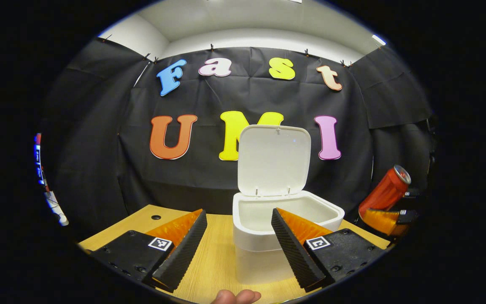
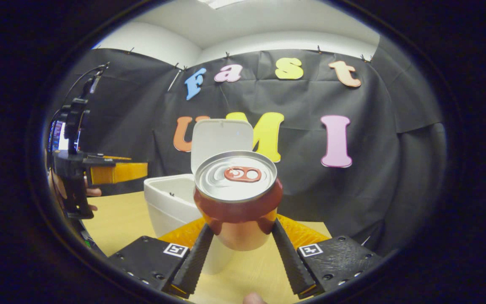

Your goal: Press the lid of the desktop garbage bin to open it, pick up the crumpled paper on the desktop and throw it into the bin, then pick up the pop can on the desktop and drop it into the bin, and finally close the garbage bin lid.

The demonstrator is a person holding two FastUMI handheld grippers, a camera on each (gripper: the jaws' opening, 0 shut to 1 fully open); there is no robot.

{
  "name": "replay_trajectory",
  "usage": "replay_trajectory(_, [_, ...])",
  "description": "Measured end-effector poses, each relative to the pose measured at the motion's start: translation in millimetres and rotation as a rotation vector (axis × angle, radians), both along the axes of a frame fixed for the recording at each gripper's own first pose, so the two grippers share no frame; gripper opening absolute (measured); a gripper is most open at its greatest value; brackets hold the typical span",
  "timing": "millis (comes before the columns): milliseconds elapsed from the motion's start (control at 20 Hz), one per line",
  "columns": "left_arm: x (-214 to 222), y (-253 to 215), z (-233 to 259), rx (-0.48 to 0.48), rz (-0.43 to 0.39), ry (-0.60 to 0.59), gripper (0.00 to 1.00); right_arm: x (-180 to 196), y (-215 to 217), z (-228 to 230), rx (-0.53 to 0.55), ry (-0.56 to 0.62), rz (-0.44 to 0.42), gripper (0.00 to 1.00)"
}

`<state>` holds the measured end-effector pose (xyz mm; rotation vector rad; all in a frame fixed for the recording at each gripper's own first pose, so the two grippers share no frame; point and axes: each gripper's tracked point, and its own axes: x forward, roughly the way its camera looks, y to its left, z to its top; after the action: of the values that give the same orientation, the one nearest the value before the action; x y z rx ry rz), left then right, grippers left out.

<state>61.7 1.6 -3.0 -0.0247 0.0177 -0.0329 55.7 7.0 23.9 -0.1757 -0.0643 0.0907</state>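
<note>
The white garbage bin (image 1: 287, 211) stands on the wooden desk (image 1: 222, 249) with its lid (image 1: 273, 159) raised upright. My left gripper (image 1: 239, 242) is open in front of the bin, nothing between its fingers. In the right gripper view, my right gripper (image 2: 241, 249) is shut on the red pop can (image 2: 237, 198), whose silver top faces the camera. The can is held above the desk, to the right of the bin (image 2: 169, 202). From the left gripper view the can (image 1: 384, 192) hangs tilted at the far right in the other gripper (image 1: 388, 219). I cannot see into the bin.
The black cloth wall rises close behind the bin. The left gripper and the hand holding it (image 2: 78, 177) appear at the left of the right gripper view. A small hole (image 1: 156, 217) marks the desk's far left. A fingertip (image 1: 236, 297) shows at the bottom edge.
</note>
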Motion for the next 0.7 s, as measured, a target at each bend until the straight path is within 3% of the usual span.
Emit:
replay_trajectory(300, [-22.2,25.8,-15.9,0.007,0.042,0.014,0.99,49.3,39.1,33.0,-0.041,-0.059,0.038,0.80])
replay_trajectory(700, [-35.4,54.6,-25.0,-0.010,0.087,0.015,0.99,88.8,74.6,19.4,-0.030,0.027,0.080,0.80])
